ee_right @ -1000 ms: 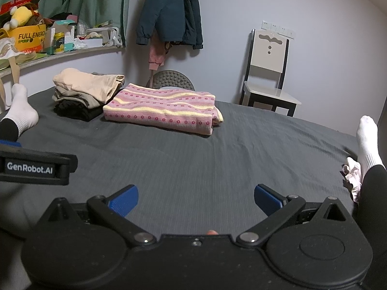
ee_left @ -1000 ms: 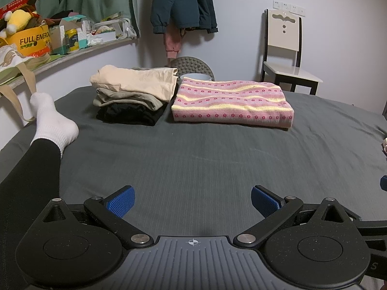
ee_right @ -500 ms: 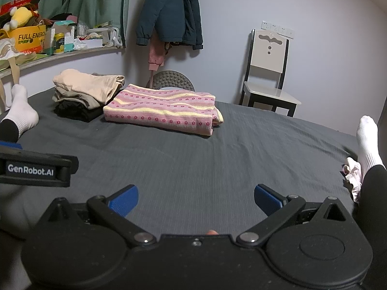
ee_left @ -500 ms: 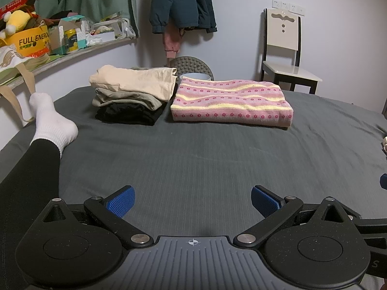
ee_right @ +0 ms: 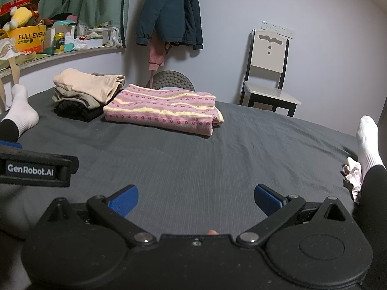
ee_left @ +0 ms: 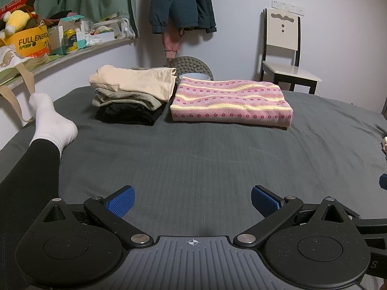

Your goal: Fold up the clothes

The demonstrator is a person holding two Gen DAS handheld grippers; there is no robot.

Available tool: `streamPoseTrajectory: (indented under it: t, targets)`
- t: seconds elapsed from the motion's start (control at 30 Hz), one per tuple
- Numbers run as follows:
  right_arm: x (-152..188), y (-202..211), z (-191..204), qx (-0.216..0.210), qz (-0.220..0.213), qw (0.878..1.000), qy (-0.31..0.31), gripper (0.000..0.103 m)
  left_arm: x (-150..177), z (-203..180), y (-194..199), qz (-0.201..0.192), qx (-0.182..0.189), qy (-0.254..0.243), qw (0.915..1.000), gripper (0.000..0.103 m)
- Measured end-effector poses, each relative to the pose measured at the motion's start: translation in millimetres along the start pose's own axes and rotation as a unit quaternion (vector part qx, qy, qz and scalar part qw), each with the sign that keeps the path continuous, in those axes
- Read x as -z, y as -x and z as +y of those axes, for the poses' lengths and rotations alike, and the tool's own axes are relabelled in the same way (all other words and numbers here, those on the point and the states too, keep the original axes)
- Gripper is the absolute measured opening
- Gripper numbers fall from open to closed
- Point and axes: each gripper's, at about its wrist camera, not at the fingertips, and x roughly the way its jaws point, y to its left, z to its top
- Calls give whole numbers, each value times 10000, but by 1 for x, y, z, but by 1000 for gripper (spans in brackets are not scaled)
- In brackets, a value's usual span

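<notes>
No change since 1.0 s ago. Left gripper (ee_left: 192, 201) and right gripper (ee_right: 196, 199) both wide, empty, low over bed (ee_left: 205, 159). Folded sweater (ee_left: 229, 102) beside clothes stack (ee_left: 131, 99), far side.

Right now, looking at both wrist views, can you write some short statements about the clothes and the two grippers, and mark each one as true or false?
1. The pink striped knit lies folded on the bed. True.
2. The left gripper is clamped on a garment. False: its fingers are spread apart with nothing between them.
3. The stack of folded clothes has a beige piece on top and a black one at the bottom. True.
4. The teal jacket lies on the chair. False: it hangs on the wall; the chair seat is bare.
5. The right gripper is open. True.
</notes>
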Motion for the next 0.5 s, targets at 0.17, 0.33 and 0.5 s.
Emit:
streamPoseTrajectory:
  t: [0.17,0.33,0.5]
  targets:
    - [0,0,0,1,-5,10000,4,103,0,0,0,0,4,-5,10000,103]
    - [-1,3,-1,42,-71,10000,-24,103,0,0,0,-6,17,-8,10000,103]
    - [-4,12,0,318,-485,9983,-25,103,-4,1,9,-138,31,-23,9999,103]
